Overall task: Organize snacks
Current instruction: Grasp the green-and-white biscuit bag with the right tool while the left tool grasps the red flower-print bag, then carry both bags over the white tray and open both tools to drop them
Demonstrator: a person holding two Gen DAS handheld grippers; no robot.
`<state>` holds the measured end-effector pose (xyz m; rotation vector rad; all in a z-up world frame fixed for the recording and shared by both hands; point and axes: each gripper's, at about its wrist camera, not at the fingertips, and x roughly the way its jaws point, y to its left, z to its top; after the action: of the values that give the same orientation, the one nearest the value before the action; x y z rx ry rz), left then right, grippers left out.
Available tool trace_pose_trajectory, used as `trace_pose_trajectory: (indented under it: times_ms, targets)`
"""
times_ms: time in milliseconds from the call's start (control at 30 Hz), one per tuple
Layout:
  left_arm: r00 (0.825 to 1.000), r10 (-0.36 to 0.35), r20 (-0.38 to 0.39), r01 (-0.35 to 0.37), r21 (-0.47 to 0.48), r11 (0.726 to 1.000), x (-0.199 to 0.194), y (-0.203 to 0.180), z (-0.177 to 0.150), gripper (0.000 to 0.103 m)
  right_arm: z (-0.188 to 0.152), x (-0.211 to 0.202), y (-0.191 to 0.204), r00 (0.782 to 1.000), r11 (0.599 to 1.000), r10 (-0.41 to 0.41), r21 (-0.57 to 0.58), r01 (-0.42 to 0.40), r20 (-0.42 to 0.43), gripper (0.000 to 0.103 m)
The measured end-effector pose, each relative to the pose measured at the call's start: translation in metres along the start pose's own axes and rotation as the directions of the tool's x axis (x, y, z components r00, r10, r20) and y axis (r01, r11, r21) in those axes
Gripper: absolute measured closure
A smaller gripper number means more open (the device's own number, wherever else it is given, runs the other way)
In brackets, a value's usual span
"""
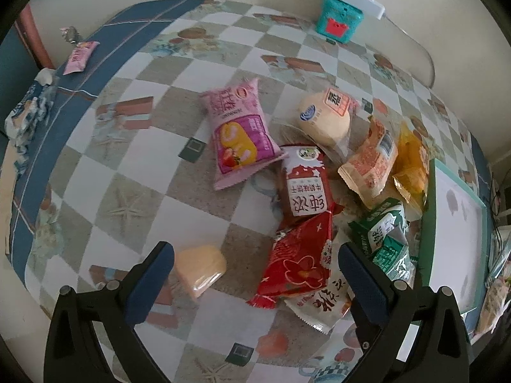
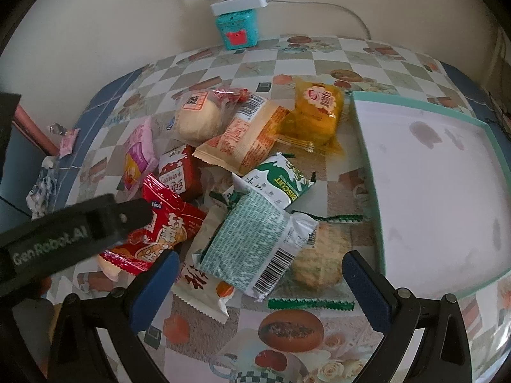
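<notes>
Both tongs are hanging wide and holding nothing. The right gripper [image 2: 257, 274] is hovering just over the green-printed packet [image 2: 255, 242] lying face down at the near edge of the heap, with a round biscuit in clear wrap [image 2: 319, 255] beside it. The left gripper [image 1: 255, 265] is poised above the red flower packet [image 1: 297, 265], a small yellow cake [image 1: 199, 266] lying just off its left finger.

Nothing is being carried yet — I'd say this is the reaching step, each tool choosing a packet. The next move is probably calling for a clean close on one wrapper, not two overlapping ones, then a carry to the teal-rimmed tray [image 2: 415, 105], which is sitting empty just right of the pile.

Farther back, the pink packet [image 1: 239, 134] and white bun [image 1: 322, 118] are waiting. Only the right view is showing the tray's whole floor — and the left tool crossing in from the side
</notes>
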<state>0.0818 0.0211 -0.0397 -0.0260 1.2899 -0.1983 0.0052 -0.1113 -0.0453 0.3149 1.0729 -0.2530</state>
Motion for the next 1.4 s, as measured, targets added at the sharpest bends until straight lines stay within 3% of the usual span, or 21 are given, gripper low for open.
trace_pose_trajectory:
  times_ms: [233, 433, 600, 800, 1033, 1400]
  targets:
    - [1.000, -0.018, -0.020, 0.019, 0.037, 0.999, 0.008, -0.011, 0.001, 0.004, 0.002, 0.009, 0.009, 1.000, 1.000, 0.007, -0.030, -0.007, -0.003, 0.008]
    - [0.998, -0.031, -0.049, 0.033, 0.041, 0.999, 0.014, -0.014, -0.002, 0.021, 0.002, 0.010, 0.009, 1.000, 0.999, 0.006, -0.036, -0.006, 0.003, 0.021]
    - [0.997, -0.056, -0.059, 0.059, 0.047, 0.997, 0.013, -0.016, -0.004, 0.047, 0.002, 0.012, 0.008, 0.999, 0.999, 0.031, -0.038, -0.032, -0.004, 0.032]
    - [0.995, -0.088, -0.054, 0.089, 0.026, 0.996, 0.010, -0.017, -0.008, 0.058, 0.000, 0.009, 0.004, 0.999, 0.998, 0.043, -0.038, -0.043, 0.002, 0.034]
    - [0.993, -0.102, -0.051, 0.103, 0.010, 0.995, 0.004, -0.015, -0.009, 0.060, 0.001, 0.003, -0.002, 0.998, 0.998, 0.060, -0.030, -0.060, 0.008, 0.035]
    - [0.996, -0.089, 0.018, 0.089, -0.014, 0.996, -0.029, -0.017, 0.000, 0.060, 0.004, -0.020, -0.014, 0.993, 0.994, 0.108, -0.005, -0.108, 0.050, 0.035]
